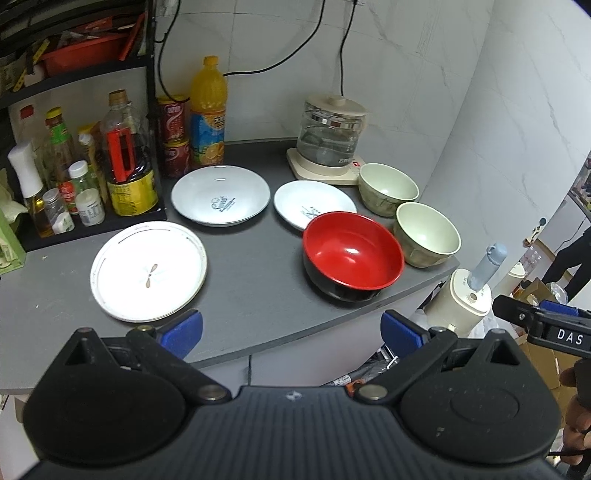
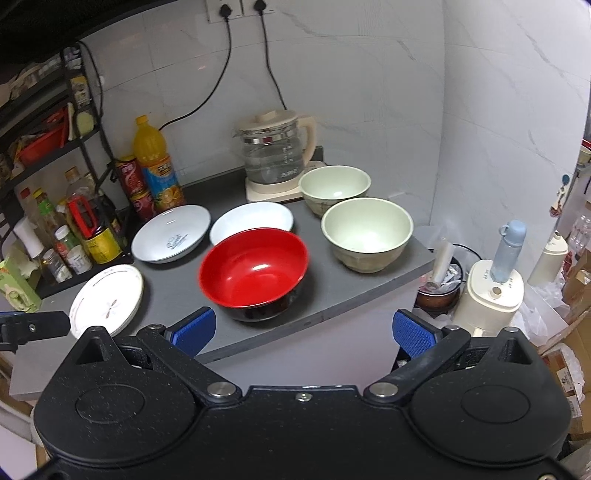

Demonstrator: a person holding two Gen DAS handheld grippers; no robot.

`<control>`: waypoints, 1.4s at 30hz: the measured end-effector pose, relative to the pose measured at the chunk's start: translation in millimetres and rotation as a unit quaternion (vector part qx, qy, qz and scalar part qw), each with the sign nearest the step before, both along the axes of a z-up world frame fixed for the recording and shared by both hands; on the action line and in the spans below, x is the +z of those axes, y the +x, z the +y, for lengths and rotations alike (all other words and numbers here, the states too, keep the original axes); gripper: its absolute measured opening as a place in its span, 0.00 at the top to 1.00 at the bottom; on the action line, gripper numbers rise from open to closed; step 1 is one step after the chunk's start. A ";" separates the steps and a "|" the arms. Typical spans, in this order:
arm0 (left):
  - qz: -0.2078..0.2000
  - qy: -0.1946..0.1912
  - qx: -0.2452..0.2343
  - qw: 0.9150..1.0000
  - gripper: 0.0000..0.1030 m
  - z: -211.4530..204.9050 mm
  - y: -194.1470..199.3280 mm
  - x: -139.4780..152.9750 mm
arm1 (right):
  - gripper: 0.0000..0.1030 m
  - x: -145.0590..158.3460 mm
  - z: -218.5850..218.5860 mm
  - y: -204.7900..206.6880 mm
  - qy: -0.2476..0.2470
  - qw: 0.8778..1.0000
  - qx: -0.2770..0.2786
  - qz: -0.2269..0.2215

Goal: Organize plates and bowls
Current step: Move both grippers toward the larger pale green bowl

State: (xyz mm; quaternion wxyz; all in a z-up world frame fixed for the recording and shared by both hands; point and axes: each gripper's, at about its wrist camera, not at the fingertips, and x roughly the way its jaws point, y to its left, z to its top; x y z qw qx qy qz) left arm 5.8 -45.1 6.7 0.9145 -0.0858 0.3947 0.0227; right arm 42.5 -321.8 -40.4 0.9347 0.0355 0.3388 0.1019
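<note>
Three plates (image 1: 149, 271) and three bowls are counted: one glossy red bowl (image 2: 254, 267), two pale green bowls (image 2: 366, 233). Both grippers (image 1: 291, 330) (image 2: 303, 330) are held spread, empty.

A home kitchen corner: a grey counter (image 2: 351, 291) against marble-look wall tiles carries plates (image 1: 148, 271), bowls (image 2: 254, 268) and a glass kettle (image 2: 275, 155) plugged into wall sockets (image 2: 240, 8). A black rack (image 1: 79, 70) at the left holds oil and sauce bottles (image 1: 127, 155), beside an orange drink bottle (image 1: 208, 110) and red cans (image 1: 173, 134). Cardboard boxes (image 2: 570, 360) sit on the floor to the right.
</note>
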 end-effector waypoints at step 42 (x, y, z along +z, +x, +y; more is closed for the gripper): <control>0.053 -0.035 -0.139 0.988 0.04 -69.5 239.9 -42.9 | 0.01 -52.9 -51.5 141.1 0.043 0.989 -0.126 0.064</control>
